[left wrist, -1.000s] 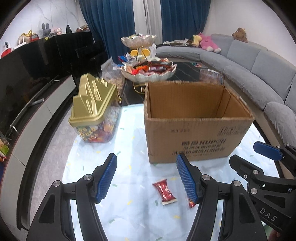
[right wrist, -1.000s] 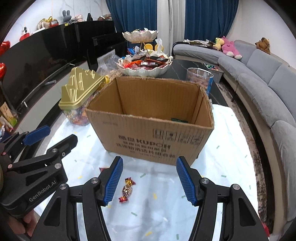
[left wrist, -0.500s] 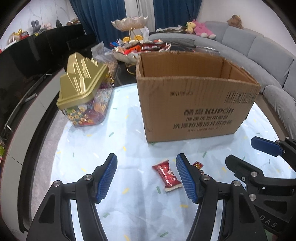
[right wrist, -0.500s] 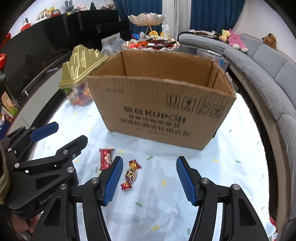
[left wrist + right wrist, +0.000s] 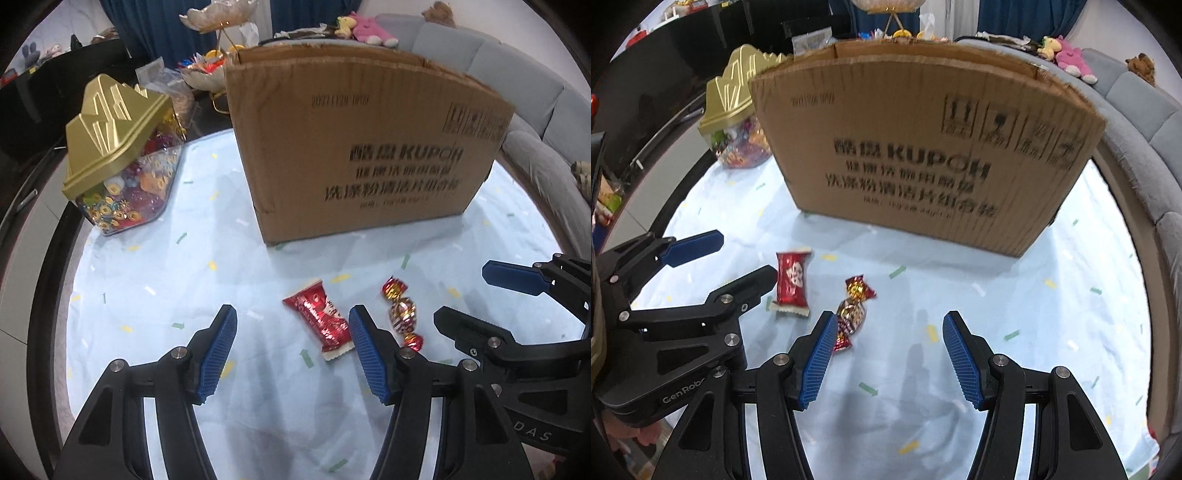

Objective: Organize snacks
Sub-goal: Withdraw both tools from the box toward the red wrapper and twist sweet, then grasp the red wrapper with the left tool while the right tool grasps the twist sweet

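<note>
Left wrist view puts your left gripper [image 5: 291, 349] spread wide and empty over the tablecloth [image 5: 155, 295], with the red packet [image 5: 319, 315] just inside its right finger and the twisted candy [image 5: 402, 314] just outside. Your right gripper [image 5: 886, 354] is likewise released, that candy [image 5: 854, 312] touching its left finger. Both snacks look light, crinkly and slippery; pinch across the padded middle, not the twisted ends. Only the right view shows the symbols on the cardboard box [image 5: 923, 147].
</note>
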